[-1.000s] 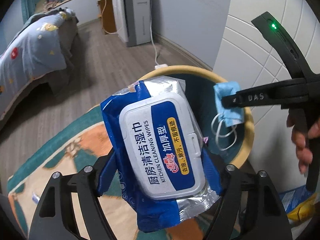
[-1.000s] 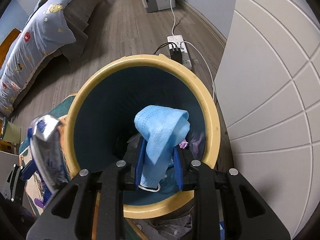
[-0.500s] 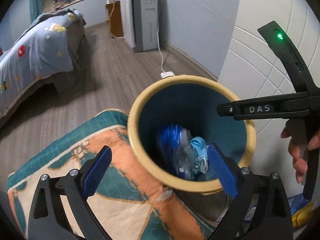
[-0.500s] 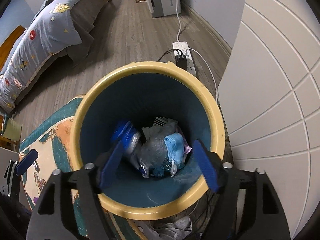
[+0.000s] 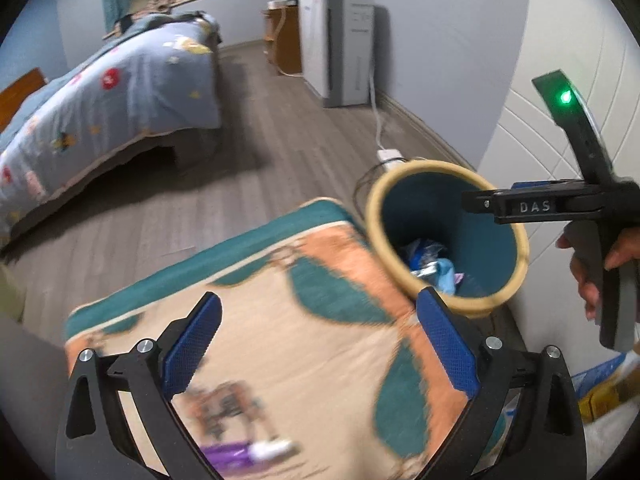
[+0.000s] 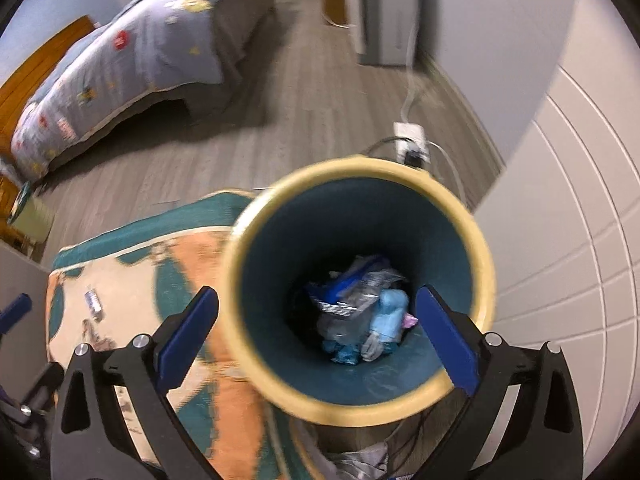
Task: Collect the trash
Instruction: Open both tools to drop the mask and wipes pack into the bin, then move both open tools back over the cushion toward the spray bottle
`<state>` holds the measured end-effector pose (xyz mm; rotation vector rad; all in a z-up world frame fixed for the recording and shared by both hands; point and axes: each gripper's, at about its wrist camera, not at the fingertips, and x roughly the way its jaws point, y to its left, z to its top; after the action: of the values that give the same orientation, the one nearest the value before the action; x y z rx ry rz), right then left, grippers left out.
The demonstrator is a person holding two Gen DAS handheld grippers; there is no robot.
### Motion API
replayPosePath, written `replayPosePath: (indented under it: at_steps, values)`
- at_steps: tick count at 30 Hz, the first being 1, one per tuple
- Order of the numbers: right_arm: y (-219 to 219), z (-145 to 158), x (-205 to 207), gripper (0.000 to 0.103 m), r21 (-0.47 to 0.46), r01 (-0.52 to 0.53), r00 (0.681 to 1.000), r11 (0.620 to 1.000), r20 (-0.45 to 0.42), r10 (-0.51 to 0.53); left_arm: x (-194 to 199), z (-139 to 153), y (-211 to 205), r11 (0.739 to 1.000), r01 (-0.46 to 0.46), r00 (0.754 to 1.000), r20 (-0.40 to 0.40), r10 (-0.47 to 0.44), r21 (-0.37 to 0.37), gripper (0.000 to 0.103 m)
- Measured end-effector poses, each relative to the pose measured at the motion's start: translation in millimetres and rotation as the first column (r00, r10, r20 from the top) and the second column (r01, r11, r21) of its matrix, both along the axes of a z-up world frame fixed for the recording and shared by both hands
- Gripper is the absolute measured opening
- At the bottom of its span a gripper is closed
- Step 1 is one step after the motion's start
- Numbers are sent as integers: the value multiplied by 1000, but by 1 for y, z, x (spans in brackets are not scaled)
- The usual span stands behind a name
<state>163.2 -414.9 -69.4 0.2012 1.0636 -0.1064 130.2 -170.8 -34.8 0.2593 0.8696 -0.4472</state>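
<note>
A round bin with a cream rim (image 6: pixel 484 264) and teal inside stands by the white wall; it also shows in the left wrist view (image 5: pixel 520 240). Inside lie the blue wipes pack (image 6: pixel 352 288) and the light blue face mask (image 6: pixel 390 308). My right gripper (image 6: pixel 316 336) is open and empty above the bin's mouth. My left gripper (image 5: pixel 320 344) is open and empty over the patterned rug (image 5: pixel 300 280), left of the bin. A purple and white item (image 5: pixel 248 450) lies on the rug below the left gripper. A small wrapper (image 6: pixel 94 300) lies on the rug.
A bed with a blue quilt (image 5: pixel 100 96) stands at the back left. A white appliance (image 5: pixel 336 48) stands by the far wall, its cable running to a power strip (image 6: pixel 412 140) behind the bin. Blue and yellow items (image 5: pixel 600 384) lie right of the bin.
Both grippers let go: the wipes pack and the face mask dropped into the bin. Both grippers have since pulled back, and the left one swung left over the rug.
</note>
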Motion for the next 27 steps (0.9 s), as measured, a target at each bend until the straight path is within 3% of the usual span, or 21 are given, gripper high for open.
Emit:
replayPosePath:
  at_steps: [5, 10, 17, 27]
  values:
    - [57, 14, 7, 97, -29, -128, 991, 991, 23, 128, -12, 24, 65, 994, -104, 995, 13, 104, 14, 98]
    - [116, 21, 6, 97, -65, -260, 964, 964, 34, 262, -23, 26, 124, 976, -216, 976, 23, 216, -12, 98]
    - [199, 6, -6, 97, -103, -467, 881, 878, 23, 472, -21, 14, 172, 956, -292, 956, 28, 291, 11, 98]
    - [277, -39, -17, 97, -87, -630, 777, 772, -68, 626, -14, 1, 210, 945, -324, 946, 24, 323, 44, 98]
